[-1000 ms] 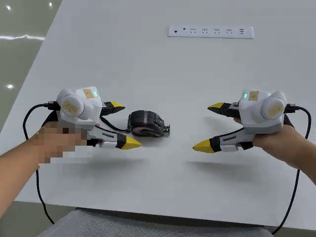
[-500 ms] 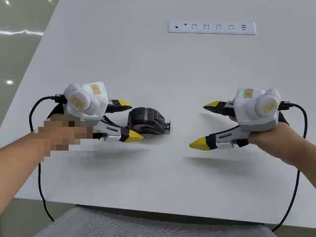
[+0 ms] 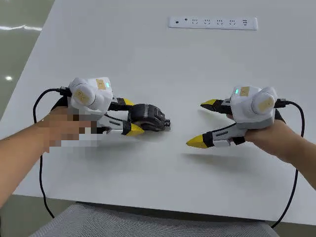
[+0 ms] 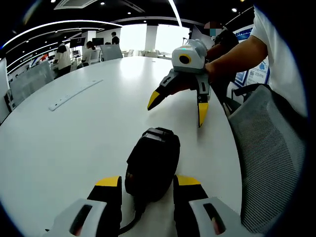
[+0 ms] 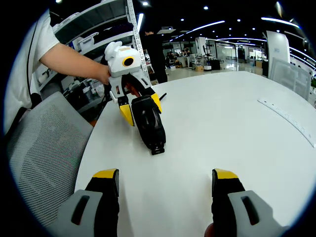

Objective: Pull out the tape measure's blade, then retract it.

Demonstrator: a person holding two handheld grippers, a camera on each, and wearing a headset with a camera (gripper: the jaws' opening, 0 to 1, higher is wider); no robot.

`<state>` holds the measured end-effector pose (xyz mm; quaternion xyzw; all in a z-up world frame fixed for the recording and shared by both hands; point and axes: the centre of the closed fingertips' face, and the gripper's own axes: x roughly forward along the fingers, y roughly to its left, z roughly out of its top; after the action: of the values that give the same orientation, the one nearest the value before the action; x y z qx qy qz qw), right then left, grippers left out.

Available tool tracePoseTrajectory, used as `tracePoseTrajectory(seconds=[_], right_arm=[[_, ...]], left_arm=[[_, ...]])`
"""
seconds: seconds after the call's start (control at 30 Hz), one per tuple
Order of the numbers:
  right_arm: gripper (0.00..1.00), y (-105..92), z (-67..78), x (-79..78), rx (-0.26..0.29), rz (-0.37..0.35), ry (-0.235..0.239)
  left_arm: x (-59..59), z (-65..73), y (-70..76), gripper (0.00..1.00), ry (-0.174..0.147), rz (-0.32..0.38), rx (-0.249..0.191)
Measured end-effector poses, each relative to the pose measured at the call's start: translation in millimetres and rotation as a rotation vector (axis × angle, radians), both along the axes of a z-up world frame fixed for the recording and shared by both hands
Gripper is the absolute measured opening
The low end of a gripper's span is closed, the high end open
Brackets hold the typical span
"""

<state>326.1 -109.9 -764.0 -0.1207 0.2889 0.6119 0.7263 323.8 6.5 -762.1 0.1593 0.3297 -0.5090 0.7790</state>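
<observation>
- Tape measure (image 3: 146, 118) lies on the white bench (image 3: 163, 64), at about 9 o'clock from the middle of the head view. Its black case is on its side and its mouth points toward 3 o'clock.
- The blade is inside the case, with just the end hook at the mouth.
- The left gripper (image 3: 131, 116) pinches the rear of the case. In the left gripper view its yellow-tipped jaws press on the two sides of the case.
- The right gripper (image 3: 200, 123) is at 3 o'clock, well apart from the tape measure. Its jaws are spread wide with nothing between them, and their tips point toward 9 o'clock at the case's mouth.
- A white power strip (image 3: 213, 22) lies flat on the bench at 12 o'clock, far from both grippers.
- A grey mesh chair (image 3: 123, 222) sits at 6 o'clock, at the bench's near edge.
</observation>
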Motion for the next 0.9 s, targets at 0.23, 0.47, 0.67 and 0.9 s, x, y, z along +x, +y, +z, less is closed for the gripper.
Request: tracePoseTrajectory(seconds=[0.23,0.47,0.67,0.9], right_arm=[[0.72,3.0,-1.2,-0.2,0.004,0.003,0.003],[0.71,6.8,-2.4,-1.3,0.006,0.011,0.003],[0.68,11.8,-2.3,-3.1,0.017,0.022,0.001],[0.65,18.6,-3.1,-1.9,0.026,0.028,-0.019]], left_arm=[[-0.5,-0.6,-2.6,0.33,-0.001,-0.027,0.006],[0.8,-1.2,-3.9,0.32,-0.007,-0.044,0.012],[0.4,-3.4,-3.2,0.31,-0.026,-0.076,0.047],[-0.6,-4.8,-2.8,0.3,-0.033,-0.104,0.082]])
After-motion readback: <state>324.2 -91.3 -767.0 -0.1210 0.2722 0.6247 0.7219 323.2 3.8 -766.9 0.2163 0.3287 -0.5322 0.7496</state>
